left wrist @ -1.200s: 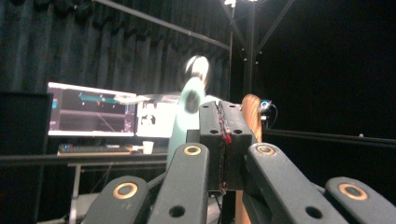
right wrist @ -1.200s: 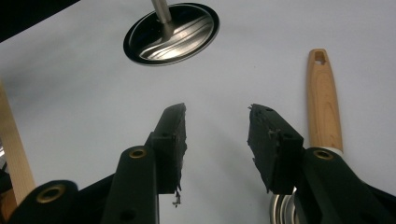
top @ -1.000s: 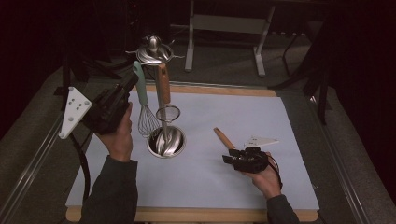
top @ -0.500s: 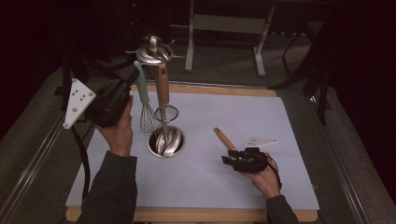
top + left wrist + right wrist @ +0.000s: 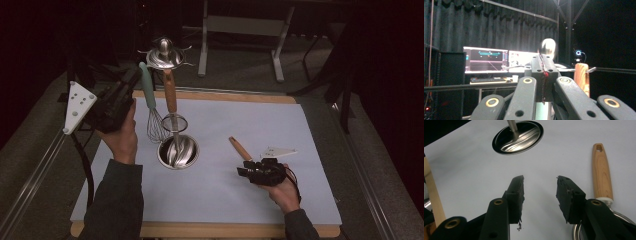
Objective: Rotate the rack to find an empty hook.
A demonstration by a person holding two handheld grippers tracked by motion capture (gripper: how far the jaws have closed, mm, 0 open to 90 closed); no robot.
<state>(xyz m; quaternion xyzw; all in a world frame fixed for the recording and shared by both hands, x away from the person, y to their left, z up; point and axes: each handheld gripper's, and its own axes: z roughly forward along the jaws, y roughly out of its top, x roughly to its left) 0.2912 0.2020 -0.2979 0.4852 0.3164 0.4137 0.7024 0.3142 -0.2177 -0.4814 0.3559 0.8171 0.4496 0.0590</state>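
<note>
— Any writing we can read? We find no brand or label; the screens behind the left gripper (image 5: 543, 75) glow, but their text is too small for us.

— Then materials. We see a polished steel utensil stand (image 5: 177, 150): a round, mirror-bright base, a thin post, a wire ring and a domed top with hooks. It sits on a pale matte mat (image 5: 310, 130) over a wooden board (image 5: 220, 95).

— And the whisk (image 5: 152, 112)?

— It hangs upright at the stand's left side, mint-green handle smooth, steel wires in a balloon shape just above the base. Beside it hangs a wood-handled utensil (image 5: 170, 92), its grain warm and rounded.

— Our left gripper?

— Its black jaws are pressed together, and at the whisk's handle top; we cannot tell whether the handle is pinched between them.

— Our right gripper (image 5: 540, 192)?

— Jaws well parted, rough black pads, nothing between them, low over the mat. Just beside it lies a strainer (image 5: 602, 172) with a flat wooden handle, slotted hole at the end, steel rim.
</note>
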